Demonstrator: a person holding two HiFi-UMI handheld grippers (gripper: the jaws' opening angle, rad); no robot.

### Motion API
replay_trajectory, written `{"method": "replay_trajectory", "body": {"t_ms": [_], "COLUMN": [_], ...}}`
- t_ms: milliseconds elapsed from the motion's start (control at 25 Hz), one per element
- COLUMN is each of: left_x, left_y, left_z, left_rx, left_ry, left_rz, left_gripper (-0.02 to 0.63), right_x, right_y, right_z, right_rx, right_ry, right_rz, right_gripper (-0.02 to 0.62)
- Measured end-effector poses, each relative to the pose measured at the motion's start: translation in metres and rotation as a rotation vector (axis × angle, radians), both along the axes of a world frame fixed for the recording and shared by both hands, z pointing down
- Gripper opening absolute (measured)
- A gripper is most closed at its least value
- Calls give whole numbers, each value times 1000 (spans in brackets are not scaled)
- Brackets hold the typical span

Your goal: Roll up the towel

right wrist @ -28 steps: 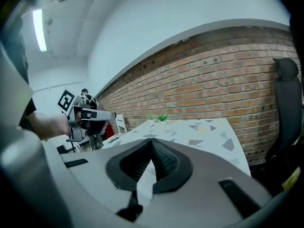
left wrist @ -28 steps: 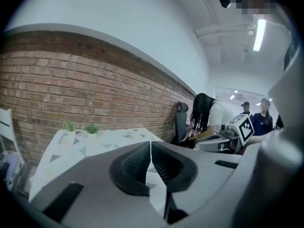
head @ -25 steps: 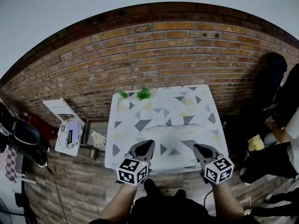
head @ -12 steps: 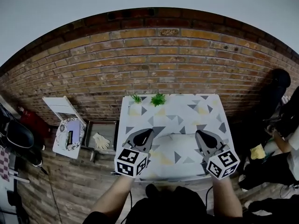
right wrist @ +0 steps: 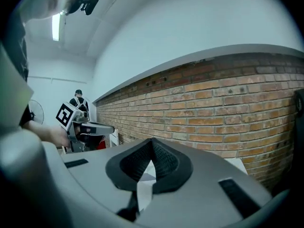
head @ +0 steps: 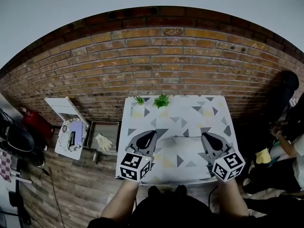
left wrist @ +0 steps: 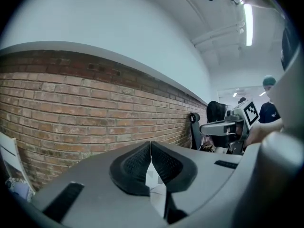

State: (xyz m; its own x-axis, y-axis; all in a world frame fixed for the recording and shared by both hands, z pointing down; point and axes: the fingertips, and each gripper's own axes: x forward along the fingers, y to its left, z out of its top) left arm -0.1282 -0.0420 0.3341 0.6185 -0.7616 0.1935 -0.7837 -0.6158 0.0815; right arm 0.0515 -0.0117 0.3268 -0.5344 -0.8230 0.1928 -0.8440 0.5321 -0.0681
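Reaching forward side by side over the table (head: 190, 109), held nearly level, the left gripper (head: 153, 135) and right gripper (head: 205, 136) are each clenched on the patterned towel (head: 183, 152), which lies across the table's near half.

Left gripper (head: 152, 134), right gripper (head: 204, 135), jaws seemingly closed

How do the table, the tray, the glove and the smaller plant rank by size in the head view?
1. table
2. tray
3. glove
4. smaller plant, only slightly smaller than the glove
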Motion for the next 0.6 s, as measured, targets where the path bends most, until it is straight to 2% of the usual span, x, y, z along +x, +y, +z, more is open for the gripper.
{"method": "replay_trajectory", "body": {"t_ms": [360,600], "left_x": [23,30], "left_y": [-2,-8], "left_z": [9,13], "left_rx": [-30,-27], "left_ry": [-7,-32], "left_rz": [28,38], "left_gripper": [20,20], "right_x": [18,11], "right_y": [-2,-5], "right_z": [12,13], "right_rx": [-26,-17], "right_ry": [-13,4], "right_rz": [24,3], "right_gripper": [15,15]}}
